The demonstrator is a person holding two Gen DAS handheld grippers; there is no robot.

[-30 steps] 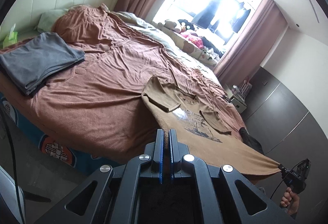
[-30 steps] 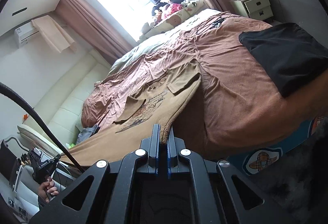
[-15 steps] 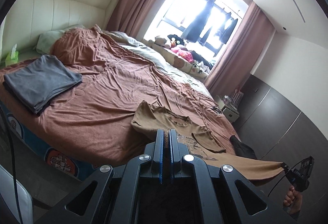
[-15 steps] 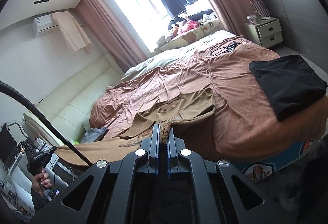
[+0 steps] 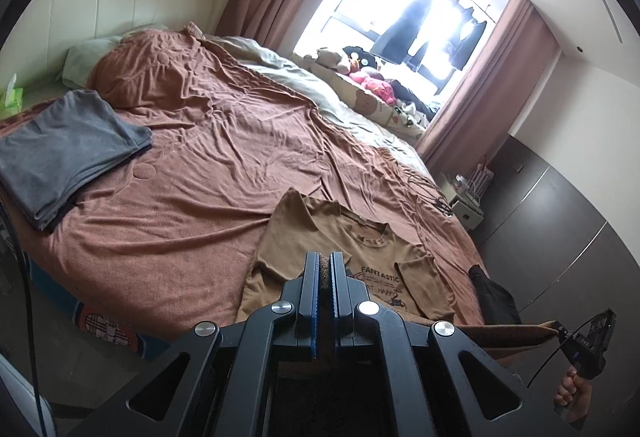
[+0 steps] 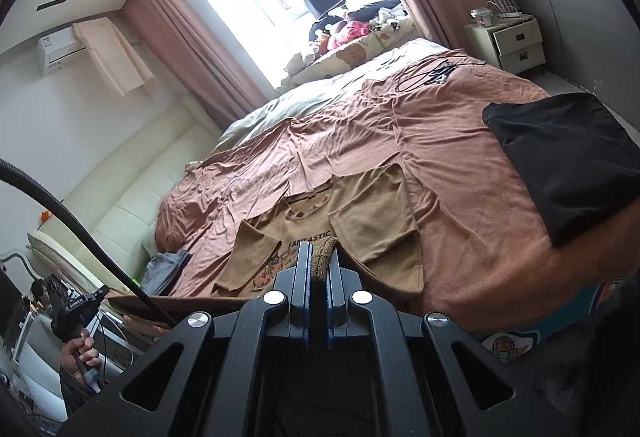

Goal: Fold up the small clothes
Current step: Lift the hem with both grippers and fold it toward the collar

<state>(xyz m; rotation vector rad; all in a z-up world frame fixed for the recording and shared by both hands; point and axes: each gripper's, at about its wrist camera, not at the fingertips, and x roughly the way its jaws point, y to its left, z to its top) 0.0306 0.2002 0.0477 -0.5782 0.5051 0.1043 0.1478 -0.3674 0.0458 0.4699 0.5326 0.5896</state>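
Hiding the brown T-shirt hem, both grippers' fingers pinch it.

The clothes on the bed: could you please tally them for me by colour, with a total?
Brown: 1, the T-shirt, its hem pinched by the left gripper and the right gripper.
Grey: 1, a folded garment.
Black: 1, a folded garment.
Total: 3 on the bed, leaving out the pile by the window, too far off to sort.

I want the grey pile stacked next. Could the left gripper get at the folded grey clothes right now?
Probably not yet: the left gripper is shut on the brown T-shirt hem. The folded grey clothes lie unobstructed.
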